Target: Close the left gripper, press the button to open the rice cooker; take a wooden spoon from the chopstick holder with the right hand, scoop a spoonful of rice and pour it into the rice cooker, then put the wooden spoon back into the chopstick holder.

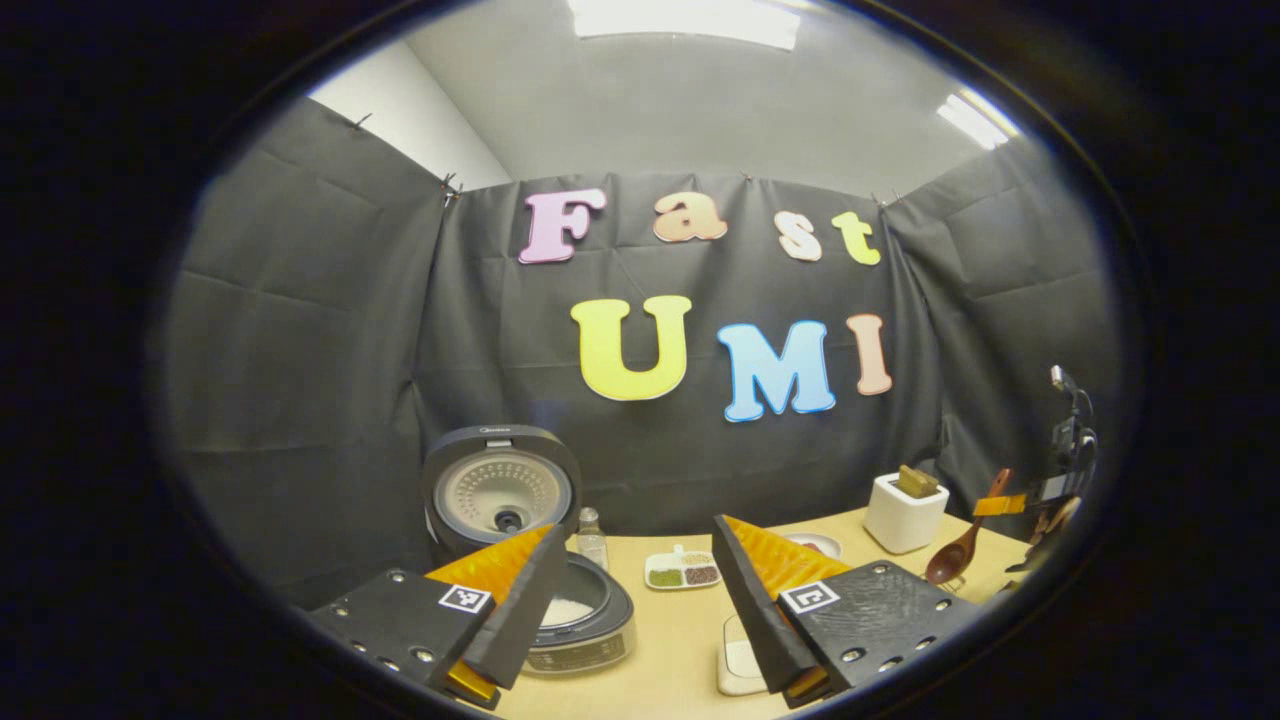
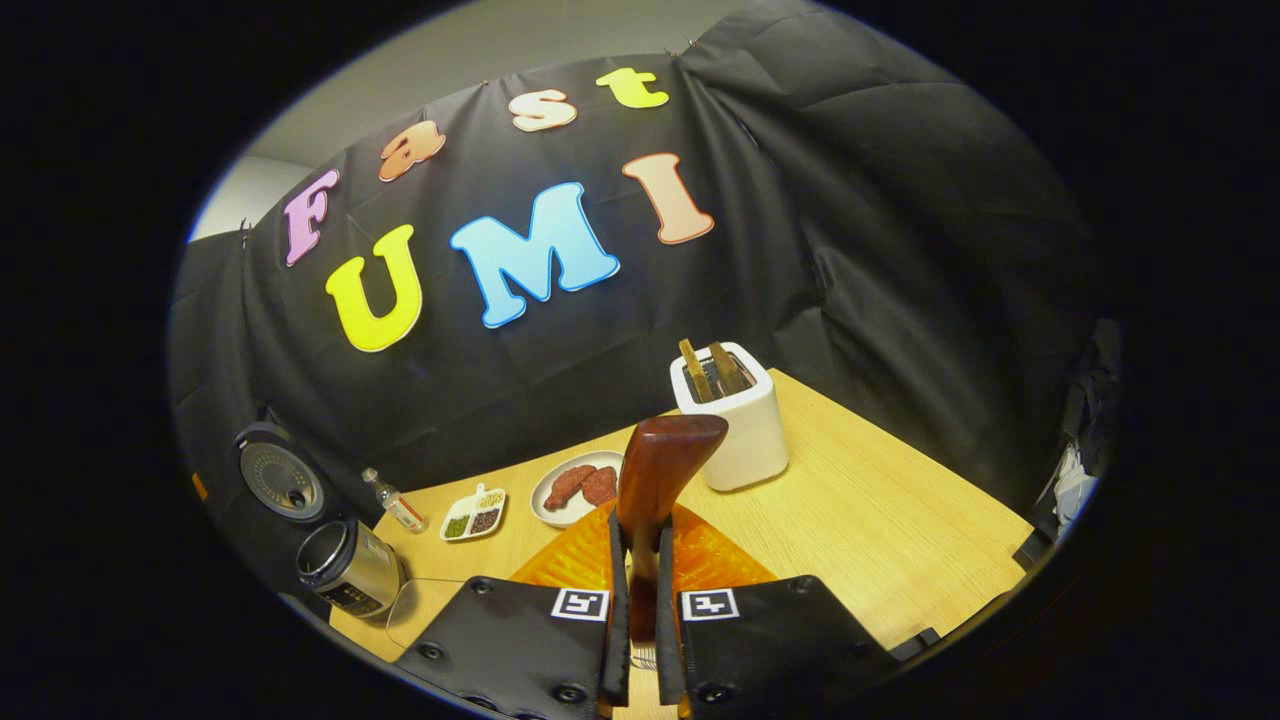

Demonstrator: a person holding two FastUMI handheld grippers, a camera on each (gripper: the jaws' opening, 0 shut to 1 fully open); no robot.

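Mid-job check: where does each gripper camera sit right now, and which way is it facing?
Left gripper view: rides the open left gripper, low over the table, facing the open rice cooker and back wall.
Right gripper view: rides the right gripper, shut on the wooden spoon, tilted, facing the toaster.
Shared: rice cooker, sectioned dish, toaster, spoon, table.
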